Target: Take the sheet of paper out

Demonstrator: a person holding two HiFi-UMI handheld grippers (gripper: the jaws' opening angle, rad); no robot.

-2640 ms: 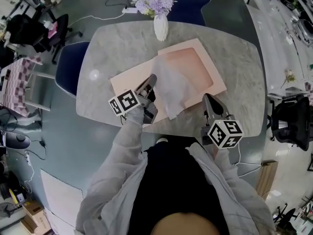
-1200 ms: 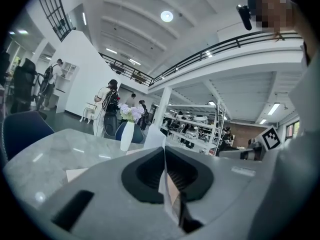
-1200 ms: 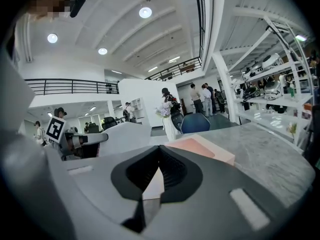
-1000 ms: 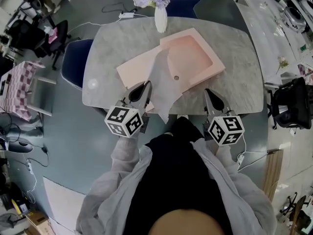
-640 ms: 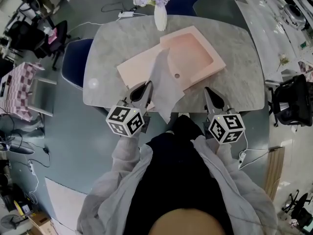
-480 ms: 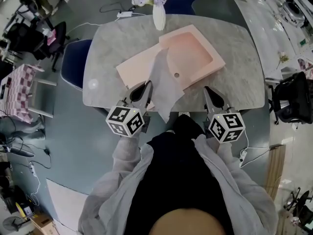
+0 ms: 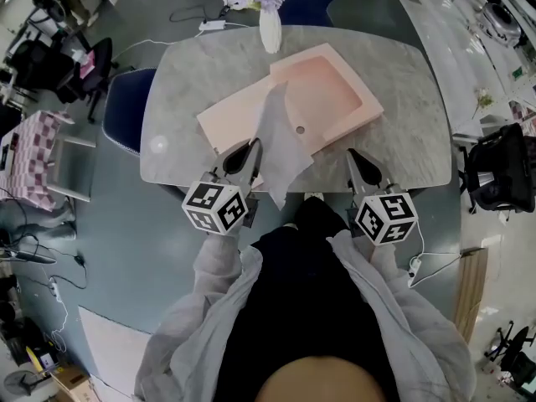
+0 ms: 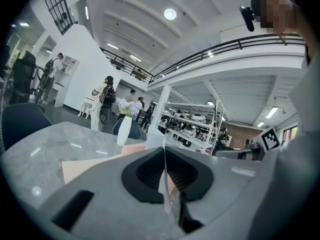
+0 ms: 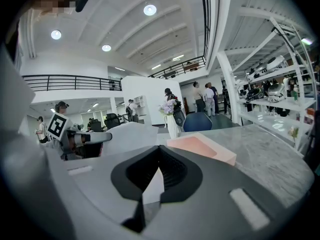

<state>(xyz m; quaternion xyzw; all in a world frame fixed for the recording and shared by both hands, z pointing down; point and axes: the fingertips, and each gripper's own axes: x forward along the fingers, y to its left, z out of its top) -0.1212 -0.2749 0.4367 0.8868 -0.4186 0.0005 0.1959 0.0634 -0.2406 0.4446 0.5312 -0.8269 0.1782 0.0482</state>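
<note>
A thin grey-white sheet of paper [image 7: 280, 145] hangs crumpled over the near edge of the marble table [image 7: 402, 99]. Its far corner still lies over the pink box. My left gripper [image 7: 253, 146] is shut on the sheet's left edge; in the left gripper view the paper [image 8: 155, 136] runs edge-on between the closed jaws of that gripper [image 8: 164, 146]. The open pink box base [image 7: 331, 90] sits beyond the sheet, with its flat lid [image 7: 226, 124] to the left. My right gripper [image 7: 352, 153] hovers at the table's near edge to the right of the sheet, shut and holding nothing.
A white vase with purple flowers [image 7: 270, 28] stands at the table's far edge. A blue chair [image 7: 126, 111] is at the table's left and a black office chair [image 7: 494, 174] is on the right. The right gripper view shows the box [image 9: 200, 146] ahead.
Since the earliest frame my left gripper has drawn the paper back off the box toward the table's near edge. Over the last second nothing has visibly moved.
</note>
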